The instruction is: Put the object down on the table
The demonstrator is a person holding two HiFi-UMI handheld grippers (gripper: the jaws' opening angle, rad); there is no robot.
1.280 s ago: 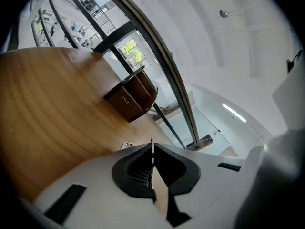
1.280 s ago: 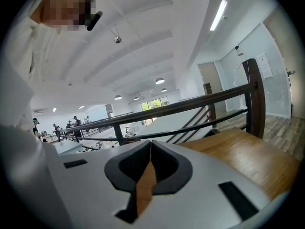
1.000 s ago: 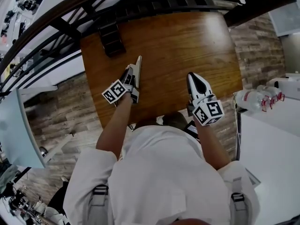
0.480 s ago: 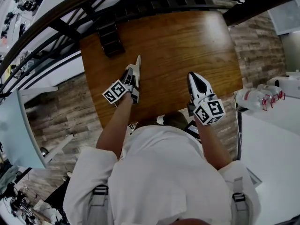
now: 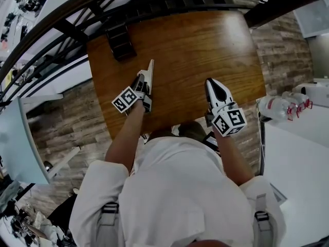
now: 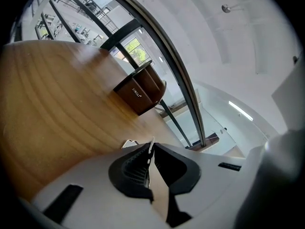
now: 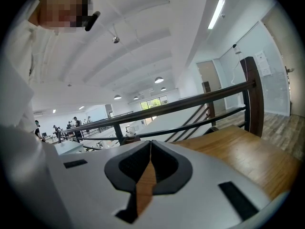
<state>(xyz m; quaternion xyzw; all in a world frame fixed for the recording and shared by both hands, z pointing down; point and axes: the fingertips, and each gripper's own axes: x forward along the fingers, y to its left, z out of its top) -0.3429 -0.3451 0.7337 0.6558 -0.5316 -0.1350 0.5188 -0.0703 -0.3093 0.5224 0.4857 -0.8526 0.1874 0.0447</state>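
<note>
My left gripper (image 5: 151,66) lies turned on its side over the left part of the wooden table (image 5: 205,45). Its jaws are shut on a thin white flat piece (image 6: 151,145), whose edge pokes out just past the tips; I cannot tell what it is. In the left gripper view the left gripper (image 6: 149,151) hangs close above the wood. My right gripper (image 5: 210,82) rests near the table's front edge, right of centre. In the right gripper view the right gripper (image 7: 150,144) has its jaws shut with nothing between them.
A dark brown box (image 5: 120,41) stands at the table's far left corner and shows as the brown box (image 6: 140,92) ahead of the left gripper. A black railing (image 5: 77,14) runs behind the table. Clear bottles (image 5: 277,108) lie on a white counter at the right.
</note>
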